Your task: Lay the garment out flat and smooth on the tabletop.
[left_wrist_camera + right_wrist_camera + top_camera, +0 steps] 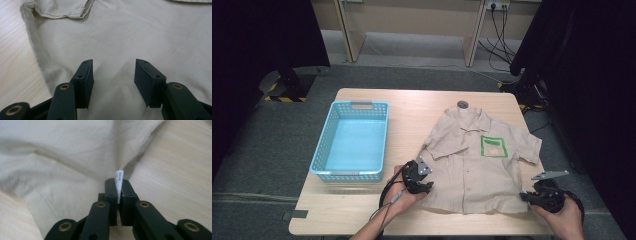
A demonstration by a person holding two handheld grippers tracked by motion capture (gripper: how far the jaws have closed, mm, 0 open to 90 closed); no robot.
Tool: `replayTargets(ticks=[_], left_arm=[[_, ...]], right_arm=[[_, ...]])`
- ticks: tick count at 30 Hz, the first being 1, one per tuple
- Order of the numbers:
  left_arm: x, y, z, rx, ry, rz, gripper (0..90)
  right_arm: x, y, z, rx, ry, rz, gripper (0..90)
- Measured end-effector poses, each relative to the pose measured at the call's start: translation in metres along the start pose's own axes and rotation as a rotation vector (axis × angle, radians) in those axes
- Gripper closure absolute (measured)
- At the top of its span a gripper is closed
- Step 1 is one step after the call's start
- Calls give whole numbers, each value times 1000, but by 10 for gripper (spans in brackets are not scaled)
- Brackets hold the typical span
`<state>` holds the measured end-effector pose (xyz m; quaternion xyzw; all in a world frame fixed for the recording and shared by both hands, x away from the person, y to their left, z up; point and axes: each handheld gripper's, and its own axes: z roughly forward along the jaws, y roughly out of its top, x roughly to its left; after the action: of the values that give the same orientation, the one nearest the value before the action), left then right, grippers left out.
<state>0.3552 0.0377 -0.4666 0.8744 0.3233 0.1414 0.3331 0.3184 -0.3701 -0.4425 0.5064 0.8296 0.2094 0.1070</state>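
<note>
Right claw (pixel 119 195) is clamped on the shirt (pixel 477 165) hem, seemingly at its label, left claw (pixel 113 75) half-open over the near-left corner, which needs pinching next before folding.

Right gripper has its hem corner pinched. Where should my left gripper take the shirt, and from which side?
Take the shirt at its near-left hem corner, coming in from the table's front-left edge. The cloth lies flat there with bare table beside it, so one pad can slide under. The left gripper is open above it; the right gripper grips the opposite corner.
</note>
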Motion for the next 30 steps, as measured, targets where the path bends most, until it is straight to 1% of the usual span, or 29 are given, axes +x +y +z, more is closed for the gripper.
replayTargets(ticks=[3,4,5,7,9,10,12,13,15,17,20,25,30], left_arm=[[-2,-1,-1,7,-16,-13,503],[-4,-2,-2,4,-20,-13,509],[-5,-2,-2,0,-17,-11,514],[-8,-4,-3,-2,-20,-14,525],[-10,-6,-5,-4,-23,-16,532],[-11,-7,-5,-4,-23,-14,535],[-13,-8,-7,-3,-26,-11,547],[-14,-9,-7,-5,-26,-7,549],[-14,-10,-9,-7,-31,-7,565],[-15,-12,-10,-9,-35,-9,573],[-16,-13,-12,-4,-37,-7,592],[-21,-19,-17,-8,-33,-4,642],[-25,-27,-24,-12,-32,-8,654]], right_arm=[[-10,-1,-6,30,-24,-46,875],[-12,0,-8,38,-28,-51,869],[-13,0,-8,35,-34,-52,861],[-13,2,-8,37,-40,-66,822],[-12,4,-7,38,-43,-54,774],[-13,5,-6,34,-43,-57,733],[-14,6,-2,37,-41,-39,683],[-14,7,-1,33,-39,-26,683],[-14,6,2,19,-25,-16,742],[-15,6,4,-1,-16,-6,782],[-14,7,5,-4,-13,-10,865],[-7,14,9,-5,-5,-47,881],[3,22,11,-11,7,-93,882]])
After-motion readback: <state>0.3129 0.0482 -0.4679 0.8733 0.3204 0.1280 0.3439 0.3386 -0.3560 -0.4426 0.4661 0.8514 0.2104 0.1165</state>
